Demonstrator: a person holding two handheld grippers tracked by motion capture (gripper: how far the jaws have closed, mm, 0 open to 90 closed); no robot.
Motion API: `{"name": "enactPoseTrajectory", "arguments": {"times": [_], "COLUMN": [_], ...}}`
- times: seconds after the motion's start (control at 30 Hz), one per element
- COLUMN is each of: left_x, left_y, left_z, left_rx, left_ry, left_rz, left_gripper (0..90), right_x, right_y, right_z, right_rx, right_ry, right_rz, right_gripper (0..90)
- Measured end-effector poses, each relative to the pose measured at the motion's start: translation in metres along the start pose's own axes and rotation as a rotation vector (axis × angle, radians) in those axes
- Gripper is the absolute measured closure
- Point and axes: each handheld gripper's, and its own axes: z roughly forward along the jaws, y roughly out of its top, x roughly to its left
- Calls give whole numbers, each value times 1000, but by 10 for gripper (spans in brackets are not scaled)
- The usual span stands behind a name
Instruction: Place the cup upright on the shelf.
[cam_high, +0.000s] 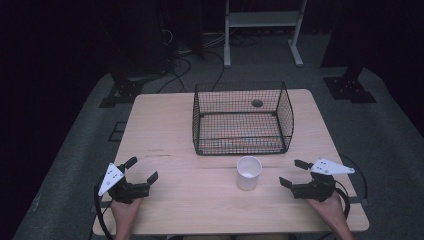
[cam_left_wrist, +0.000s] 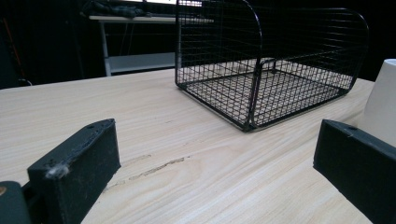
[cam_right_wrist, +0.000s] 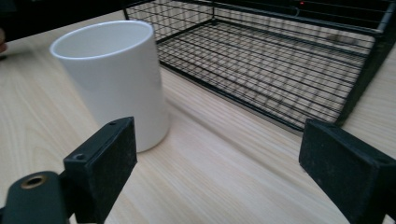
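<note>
A white cup (cam_high: 248, 172) stands upright on the wooden table (cam_high: 170, 135), just in front of a black wire basket (cam_high: 242, 119). My right gripper (cam_high: 293, 173) rests near the table's right front edge, to the right of the cup, jaws open with nothing between them. In the right gripper view the cup (cam_right_wrist: 114, 77) stands ahead of the left jaw, apart from it, with the basket (cam_right_wrist: 280, 60) behind. My left gripper (cam_high: 141, 169) lies at the front left, open and empty. In the left gripper view the basket (cam_left_wrist: 266, 65) is ahead and the cup (cam_left_wrist: 383, 100) is at the right edge.
The basket has nothing in it. A round hole (cam_high: 257, 103) in the tabletop shows behind it. A white metal rack (cam_high: 262, 25) and cables (cam_high: 185, 65) stand on the dark floor beyond the table. Bare tabletop stretches between the two grippers.
</note>
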Motion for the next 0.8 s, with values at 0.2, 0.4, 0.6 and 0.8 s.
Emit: {"name": "enactPoseTrajectory", "arguments": {"times": [0.2, 0.4, 0.6, 0.8], "left_x": [0, 0, 0, 0], "left_y": [0, 0, 0, 0], "left_z": [0, 0, 0, 0], "left_rx": [-1, -1, -2, -2], "left_ry": [0, 0, -1, -3], "left_rz": [4, 4, 4, 6], "left_gripper": [0, 0, 0, 0], "right_x": [10, 23, 32, 38], "right_y": [4, 10, 14, 22], "right_z": [9, 21, 34, 43], "right_rx": [16, 50, 66, 69], "right_ry": [49, 119, 148, 161], "right_rz": [-29, -76, -106, -129], "right_gripper": [94, 81, 81, 81]}}
